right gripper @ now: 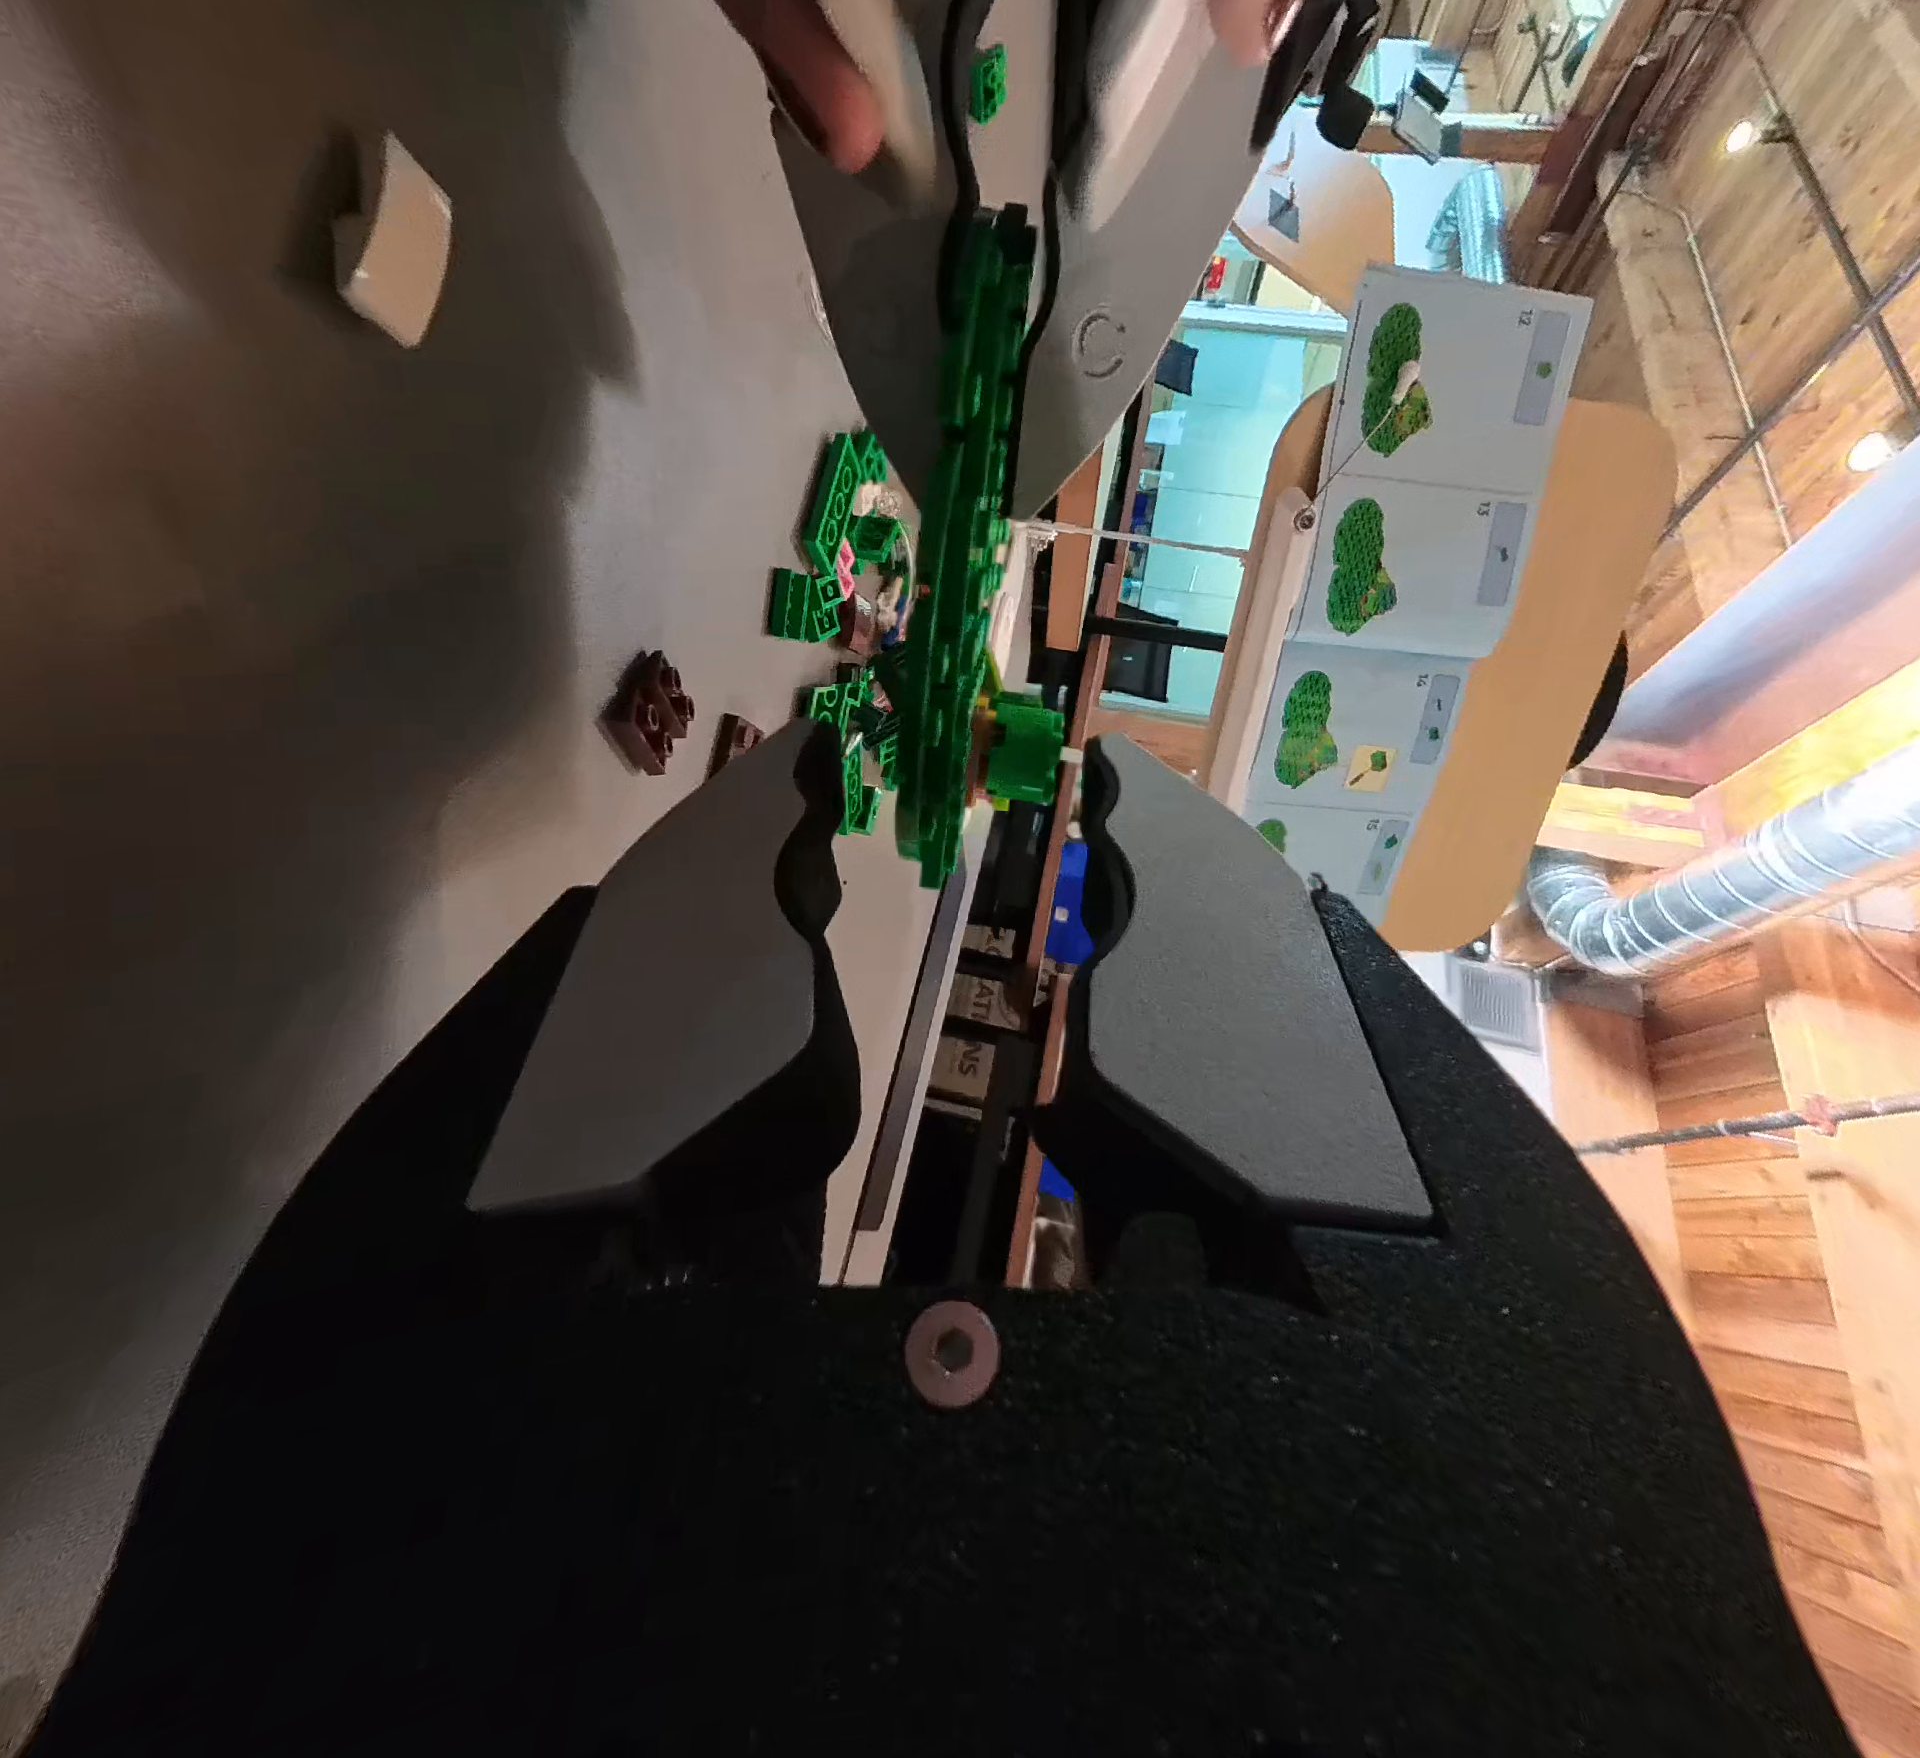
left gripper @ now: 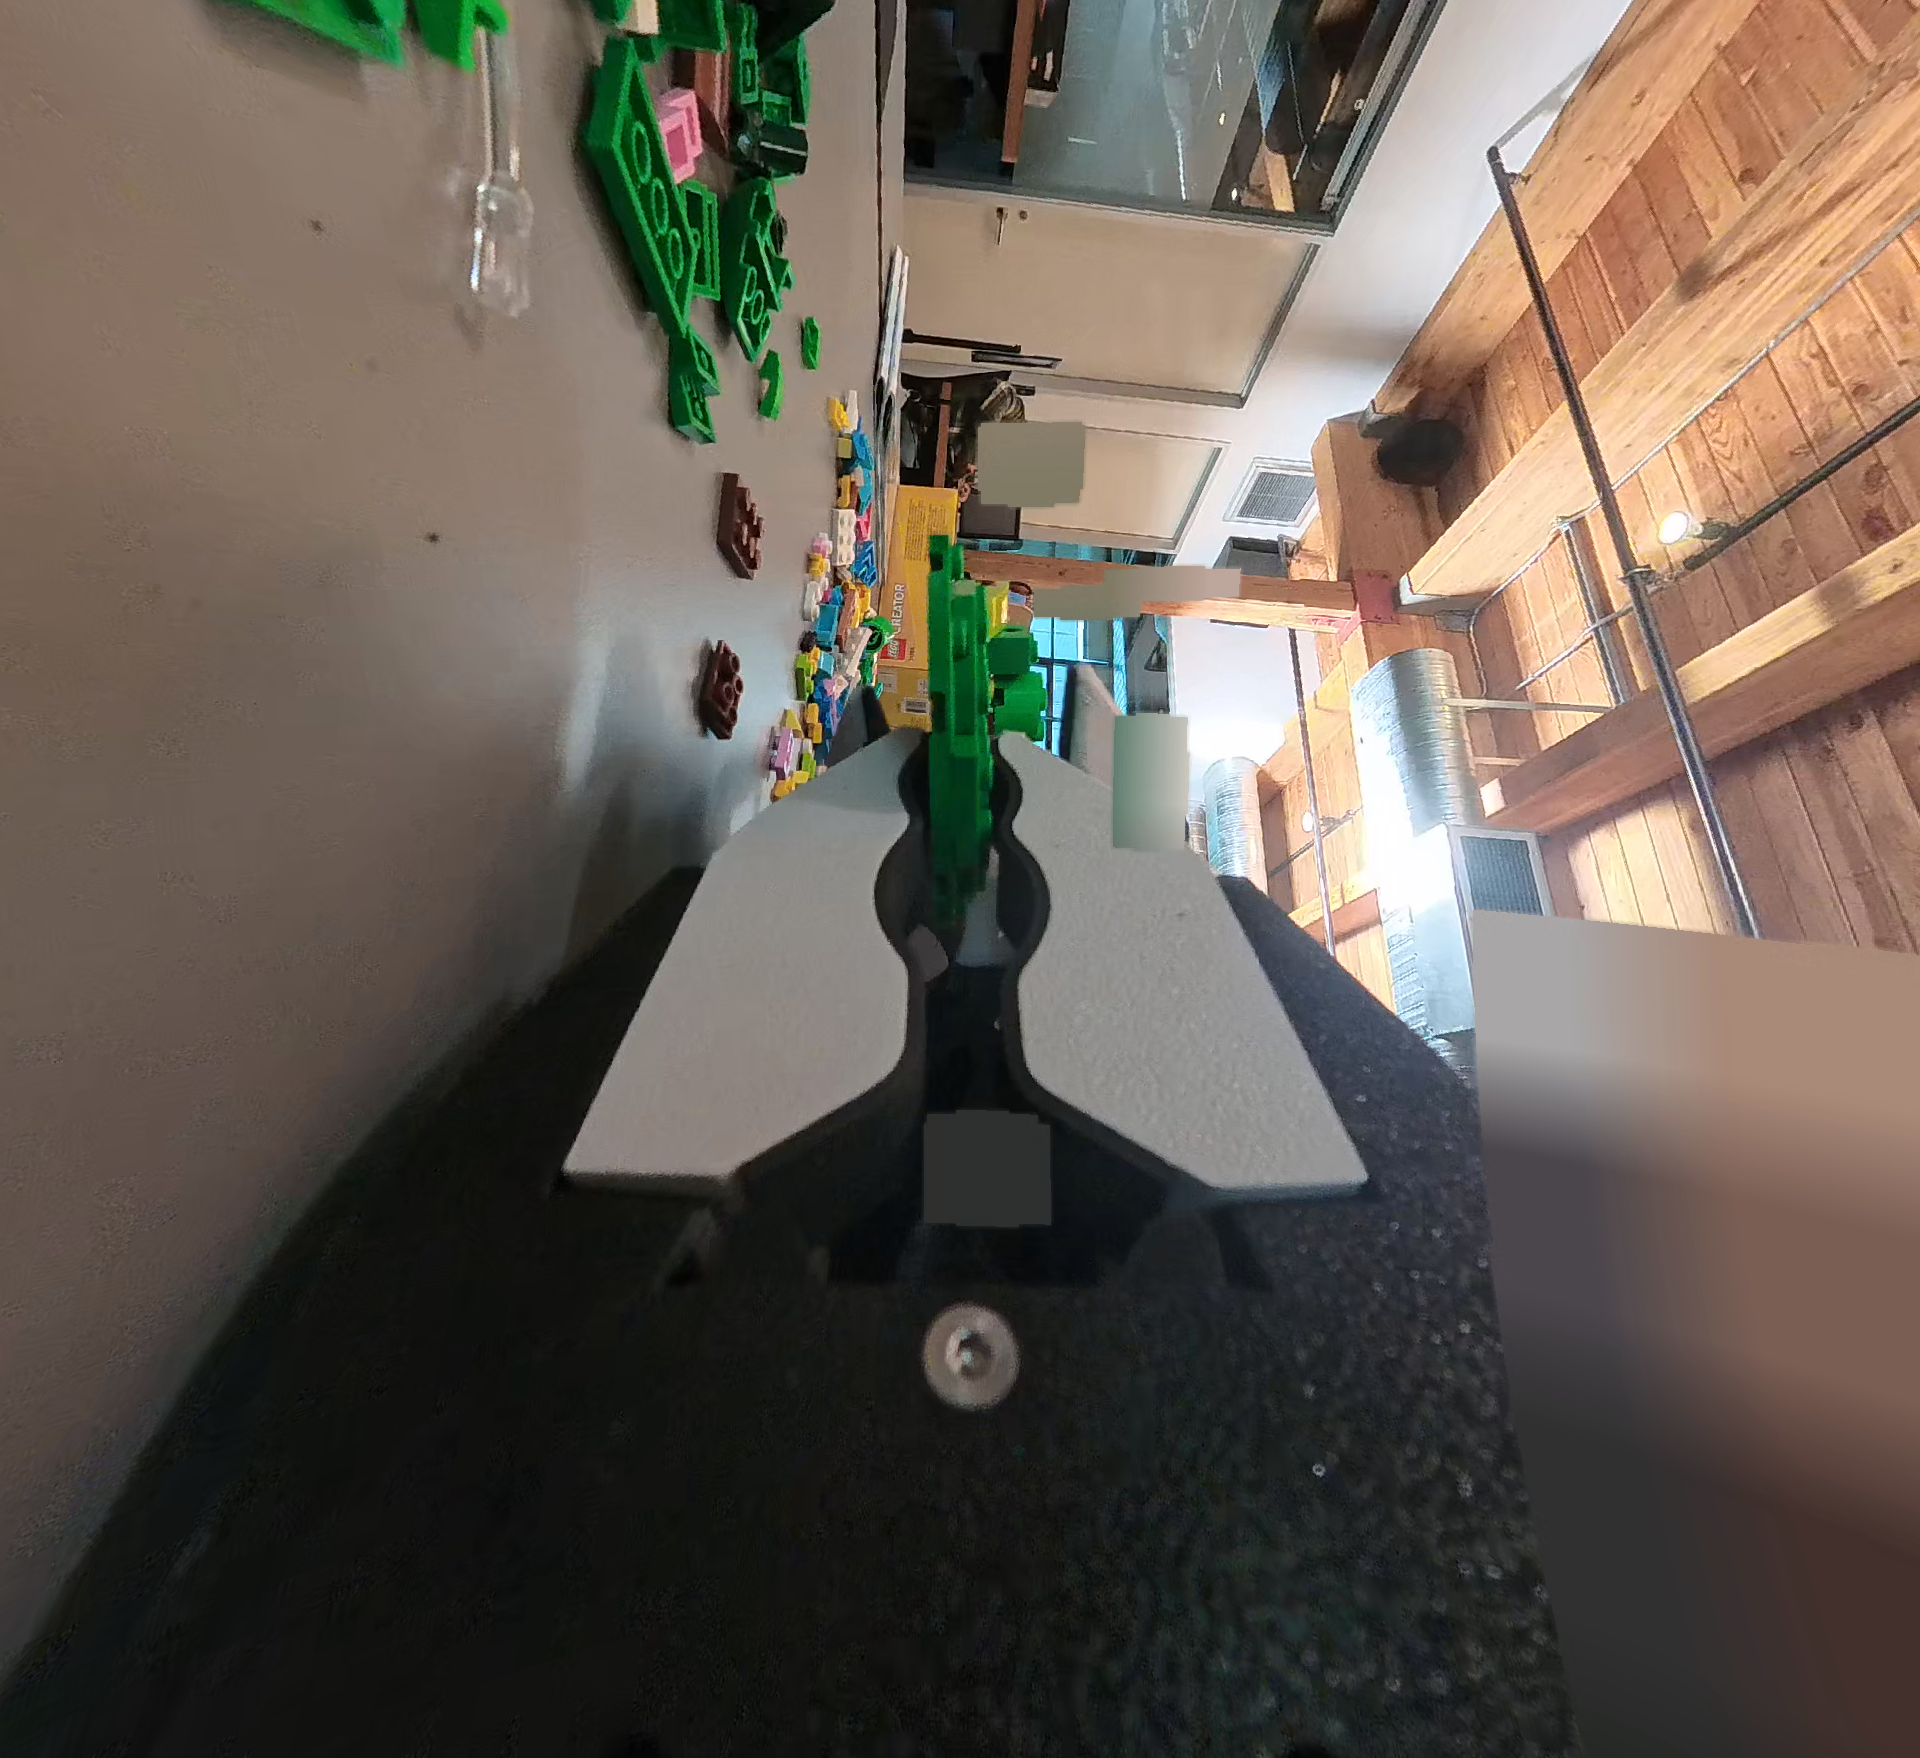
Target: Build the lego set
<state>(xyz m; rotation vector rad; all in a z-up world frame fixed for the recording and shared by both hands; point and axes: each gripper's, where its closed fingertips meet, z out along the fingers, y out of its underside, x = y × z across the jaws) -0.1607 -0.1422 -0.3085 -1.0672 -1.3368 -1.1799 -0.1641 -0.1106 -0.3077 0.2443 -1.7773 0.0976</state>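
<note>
A flat green lego plate assembly with a small bright-green brick on one face is held edge-on above the grey table. My left gripper is shut on the near end of this assembly. In the right wrist view the same assembly hangs from the left gripper at the top, and its bright-green brick sits at the lower end. My right gripper is open, with its fingertips on either side of the assembly's lower end and not touching it.
Loose green plates, two brown plates, a clear piece, a heap of small coloured pieces and a yellow box lie on the table. A tan curved piece and an open instruction booklet show too. My left and right fingertips are right by each other.
</note>
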